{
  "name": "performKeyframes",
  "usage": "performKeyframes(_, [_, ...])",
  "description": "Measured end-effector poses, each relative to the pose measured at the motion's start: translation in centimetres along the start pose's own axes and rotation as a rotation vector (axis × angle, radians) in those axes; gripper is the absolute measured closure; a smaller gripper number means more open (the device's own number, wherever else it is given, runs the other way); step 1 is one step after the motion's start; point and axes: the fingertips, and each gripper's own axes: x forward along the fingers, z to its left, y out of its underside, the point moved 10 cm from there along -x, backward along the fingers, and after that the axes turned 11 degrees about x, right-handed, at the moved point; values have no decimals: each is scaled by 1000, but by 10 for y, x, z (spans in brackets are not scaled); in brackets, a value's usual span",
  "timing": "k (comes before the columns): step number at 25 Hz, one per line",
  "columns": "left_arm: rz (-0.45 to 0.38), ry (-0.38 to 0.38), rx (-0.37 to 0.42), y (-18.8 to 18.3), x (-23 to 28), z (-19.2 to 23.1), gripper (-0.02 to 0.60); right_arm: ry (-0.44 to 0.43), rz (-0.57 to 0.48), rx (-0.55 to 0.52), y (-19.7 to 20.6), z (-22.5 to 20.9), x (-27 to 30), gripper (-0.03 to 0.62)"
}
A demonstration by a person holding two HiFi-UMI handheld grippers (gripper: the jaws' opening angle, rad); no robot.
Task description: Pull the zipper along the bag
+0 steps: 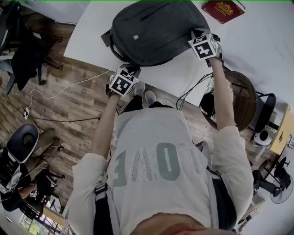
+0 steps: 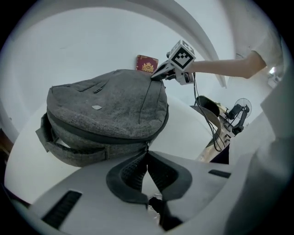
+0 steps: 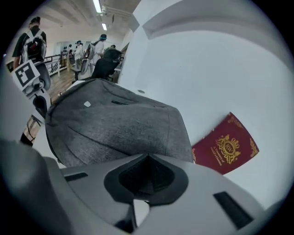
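Grey bag (image 1: 156, 30) on white table (image 1: 262, 36), left gripper (image 2: 147, 152) clamped on its near seam, right gripper (image 3: 147, 158) jaws together at far edge, anything pinched hidden, red booklet (image 3: 225, 147) just beyond.

The dark red, gold-crested booklet (image 1: 223, 10) beyond the grey fabric backpack (image 1: 156, 30) is cropped at top (left gripper view: half hidden behind it).

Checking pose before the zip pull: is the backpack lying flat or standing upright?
Lying flat. The backpack rests broad side down on the white table, its front facing up toward the head view.
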Motion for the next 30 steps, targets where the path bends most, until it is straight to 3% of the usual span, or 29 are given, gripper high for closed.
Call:
performKeyframes(3, [11,-38,9,4,-2,11,554,4,54,-35,-2,8,3,569])
performKeyframes(8, [50,-199,-51,16,-23,79,554,-72,74,-15,-9,34,-3,569])
performKeyframes(11, [105,-234,8,13,-32,113,554,-94,77,23,-10,52,-6,569])
performKeyframes(15, [146,-234,93,11,-30,129,554,-124,119,115,-12,57,-4,569])
performKeyframes(20, [141,-270,72,11,-28,157,554,-200,198,272,-18,59,0,569])
performKeyframes(22, [147,-272,75,9,-28,169,554,-185,220,312,-20,67,0,569])
performKeyframes(26, [127,-212,79,10,-27,171,554,-106,204,252,-23,79,2,569])
performKeyframes(30, [115,-136,67,12,-31,158,554,-161,212,326,-16,72,6,569])
